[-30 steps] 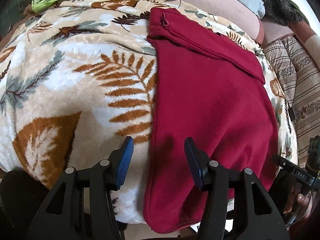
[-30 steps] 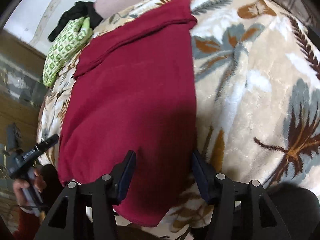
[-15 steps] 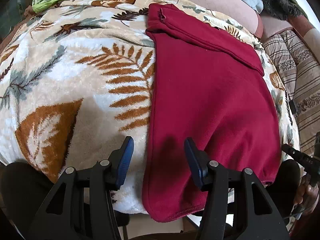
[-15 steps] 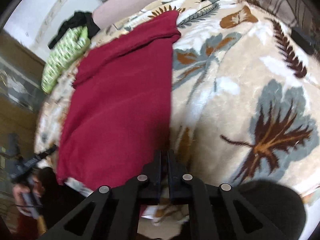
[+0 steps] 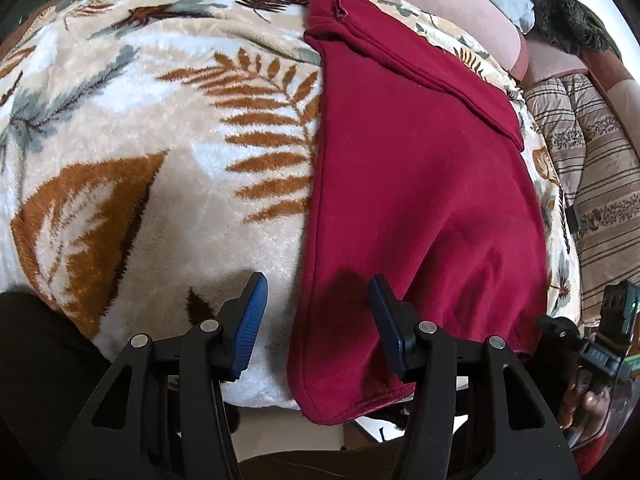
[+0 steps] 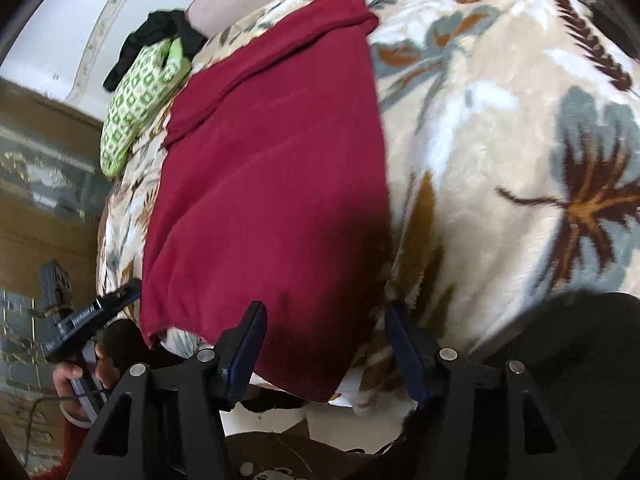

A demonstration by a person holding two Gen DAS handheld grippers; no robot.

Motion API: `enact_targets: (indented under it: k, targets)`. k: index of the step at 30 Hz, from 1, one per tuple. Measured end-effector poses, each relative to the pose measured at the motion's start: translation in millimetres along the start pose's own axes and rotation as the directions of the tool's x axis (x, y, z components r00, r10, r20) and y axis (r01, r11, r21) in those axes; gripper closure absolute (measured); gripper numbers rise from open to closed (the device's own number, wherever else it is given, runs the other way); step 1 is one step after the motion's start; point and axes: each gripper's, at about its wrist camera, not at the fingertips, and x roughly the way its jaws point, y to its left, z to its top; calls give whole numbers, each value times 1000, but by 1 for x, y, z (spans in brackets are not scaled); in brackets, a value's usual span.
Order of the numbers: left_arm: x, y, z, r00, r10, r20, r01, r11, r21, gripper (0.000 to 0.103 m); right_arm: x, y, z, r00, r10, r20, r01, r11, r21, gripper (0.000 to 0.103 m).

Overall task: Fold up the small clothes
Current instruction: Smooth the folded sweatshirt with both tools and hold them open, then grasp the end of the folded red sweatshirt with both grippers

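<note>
The red garment [image 5: 424, 184] lies flat on the leaf-patterned blanket [image 5: 168, 184] that covers the bed, its near hem hanging just over the near edge and a folded band across its far end. The left hand-held gripper [image 5: 316, 320] hangs over the near left corner of the cloth, jaws apart and gripping nothing; the right hand-held gripper [image 6: 324, 340] is over the near right corner, its jaws having just been opening, released, with cloth below them but not pinched. To do the step well, I judge each gripper should come down on its own corner of the hem, catch every layer there, then both should lift together and carry the near edge evenly toward the far band so the fold lands square. Whether the garment is single or doubled cannot be made out, and its kind is unclear. The hem's underside and the bed's front are hidden below the grippers; the right view is somewhat blurred.
</note>
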Motion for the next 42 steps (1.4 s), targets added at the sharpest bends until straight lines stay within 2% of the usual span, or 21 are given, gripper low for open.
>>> enact_targets:
  k: [3,5,7,9,10,14,17,22,29,30,31,33,34,37,39,42]
  targets:
    - [0,0,0,1000,0,-1,0,1000,0,51,8,6,-1,1000,-19,-7,19,998,-52,92]
    - [-3,1,-1,1000,-14,-1,14,1000,-8,51,1,9,-3,999,-34,9,35,996,-83,94]
    - [-4,3,-3,1000,-30,-4,30,999,-17,51,-12,10,-2,995,-87,39,91,989,-116,94]
    - [0,3,-6,999,-36,-18,35,999,-26,51,-18,0,1,993,-111,38,115,989,-94,95]
    - [3,2,-8,999,-40,-28,39,999,-26,51,-17,-3,2,992,-121,34,123,989,-83,98]
    - [4,-6,-16,999,-25,-21,25,1000,8,49,-8,-5,3,996,-88,-4,87,994,-64,98]
    - [6,-3,-21,998,-48,-42,47,999,-14,49,-6,-10,4,998,-54,-19,53,998,-23,97]
    - [7,-5,-29,998,-49,-47,48,999,-13,49,-2,-12,3,999,-11,-39,10,1000,-6,68]
    - [10,-11,-34,999,-22,-23,22,1000,10,49,6,-7,4,999,9,-40,-10,1000,-25,63]
    - [10,-12,-34,999,-22,-26,22,1000,18,59,6,-7,4,999,14,-41,-15,999,-34,63]
    - [9,-13,-33,999,-16,-29,17,999,29,76,5,-7,4,999,17,-39,-18,999,-37,68]
    - [9,-14,-31,997,-51,-49,53,998,33,90,3,-7,5,998,46,-46,-48,998,-44,83]
    - [8,-15,-29,997,-62,-53,64,998,30,92,2,-7,6,996,72,-49,-74,996,-46,88]
    - [-3,-21,-17,994,-103,-39,105,993,50,93,-9,-3,13,985,172,-28,-173,984,-50,91]
    - [-16,-20,-5,988,-154,-11,155,987,44,94,-19,0,22,964,265,-2,-265,963,-43,91]
    - [-30,-19,21,978,-208,34,207,978,39,94,-31,2,38,933,356,45,-354,934,-43,91]
